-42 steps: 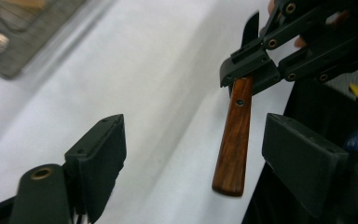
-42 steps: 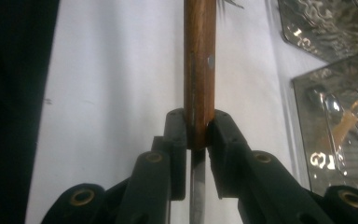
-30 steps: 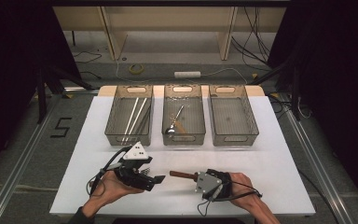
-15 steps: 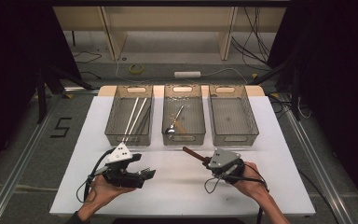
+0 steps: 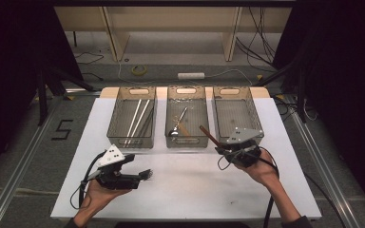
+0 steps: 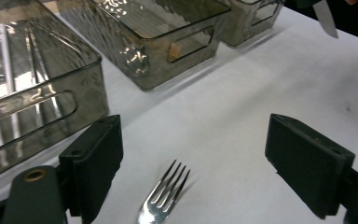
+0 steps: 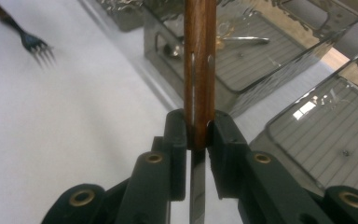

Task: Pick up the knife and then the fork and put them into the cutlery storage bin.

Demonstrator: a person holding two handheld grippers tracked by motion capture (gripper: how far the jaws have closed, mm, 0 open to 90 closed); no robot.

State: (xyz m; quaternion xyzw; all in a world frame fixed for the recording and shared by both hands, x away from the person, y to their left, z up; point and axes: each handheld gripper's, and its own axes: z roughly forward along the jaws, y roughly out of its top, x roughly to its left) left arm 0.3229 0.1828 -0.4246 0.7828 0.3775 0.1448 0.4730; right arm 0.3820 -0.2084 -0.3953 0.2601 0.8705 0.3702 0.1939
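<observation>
Two grippers: right gripper (image 5: 220, 148), raised before the bins, jaws clamped on a wooden-handled knife (image 7: 199, 70) angled up-left; left gripper (image 6: 209, 158), low over the table (image 5: 195, 190), jaws wide apart around a fork (image 6: 165, 198). Left bin (image 5: 134, 118) held chopsticks (image 5: 138, 116); middle bin (image 5: 187, 116), a spoon (image 5: 177, 124).

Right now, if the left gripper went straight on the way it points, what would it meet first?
The fork: it lies on the table between the open jaws of the left gripper, tines pointing away. Beyond it the white table looks free, though depth is unclear.
</observation>
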